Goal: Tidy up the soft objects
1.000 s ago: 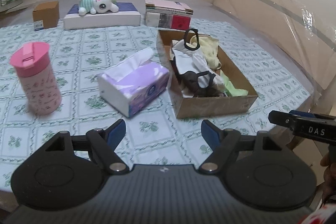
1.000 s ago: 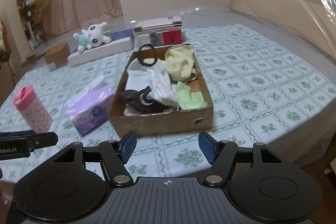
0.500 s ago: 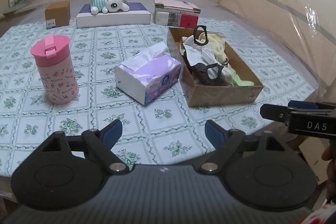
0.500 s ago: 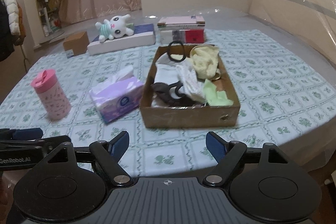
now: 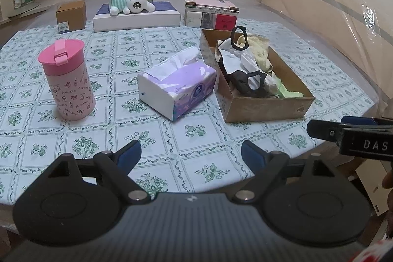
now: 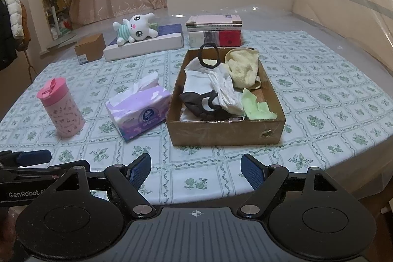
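An open cardboard box [image 6: 221,133] on the flowered tablecloth holds a yellow cloth [image 6: 243,65], white cloths [image 6: 221,90], a dark brown piece [image 6: 194,102], a green cloth [image 6: 258,111] and a black loop [image 6: 208,55]. A purple tissue pack [image 5: 179,85] lies just left of the box [image 5: 265,109]. A white plush rabbit [image 5: 130,0] rests on a flat white box at the back. My left gripper [image 5: 191,147] and right gripper [image 6: 195,161] hover over the table's near edge. Both are open with nothing between their fingers.
A pink lidded cup [image 5: 66,77] stands at the left. At the back are a small cardboard carton [image 5: 71,16], the flat white box [image 5: 137,17] and a stack of books [image 5: 211,12]. The table's rounded edge [image 6: 331,163] runs near right. Clear plastic sheeting [image 5: 331,4] covers furniture behind.
Both grippers have drawn back from the table, so the box and the tissue pack look farther off. The jaws of both stand a little wider.
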Available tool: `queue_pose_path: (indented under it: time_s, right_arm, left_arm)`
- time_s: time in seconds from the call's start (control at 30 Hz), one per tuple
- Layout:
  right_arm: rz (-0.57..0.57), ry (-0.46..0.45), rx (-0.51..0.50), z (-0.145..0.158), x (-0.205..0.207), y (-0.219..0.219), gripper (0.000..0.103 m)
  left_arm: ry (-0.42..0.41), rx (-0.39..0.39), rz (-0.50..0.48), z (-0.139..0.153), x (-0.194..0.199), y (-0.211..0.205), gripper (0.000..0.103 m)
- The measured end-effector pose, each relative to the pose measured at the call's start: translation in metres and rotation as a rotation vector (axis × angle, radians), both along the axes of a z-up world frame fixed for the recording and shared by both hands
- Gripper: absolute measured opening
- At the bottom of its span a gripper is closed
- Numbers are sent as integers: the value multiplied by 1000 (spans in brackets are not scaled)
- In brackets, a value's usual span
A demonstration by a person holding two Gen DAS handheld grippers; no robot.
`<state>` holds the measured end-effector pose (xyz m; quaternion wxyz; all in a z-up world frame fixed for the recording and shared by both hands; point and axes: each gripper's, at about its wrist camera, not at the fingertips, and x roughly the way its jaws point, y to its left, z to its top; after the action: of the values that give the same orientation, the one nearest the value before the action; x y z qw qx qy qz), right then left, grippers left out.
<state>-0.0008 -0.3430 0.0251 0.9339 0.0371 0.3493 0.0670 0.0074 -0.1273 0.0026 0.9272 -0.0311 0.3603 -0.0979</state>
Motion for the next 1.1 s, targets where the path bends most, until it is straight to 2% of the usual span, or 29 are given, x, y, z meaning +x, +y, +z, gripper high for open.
queue_pose_path:
  time_s: [1.1]
  right_arm:
    - [5,3,-17,-3,0,0,80]
  left_arm:
    - [-6,-6,4,4,0,-1,87]
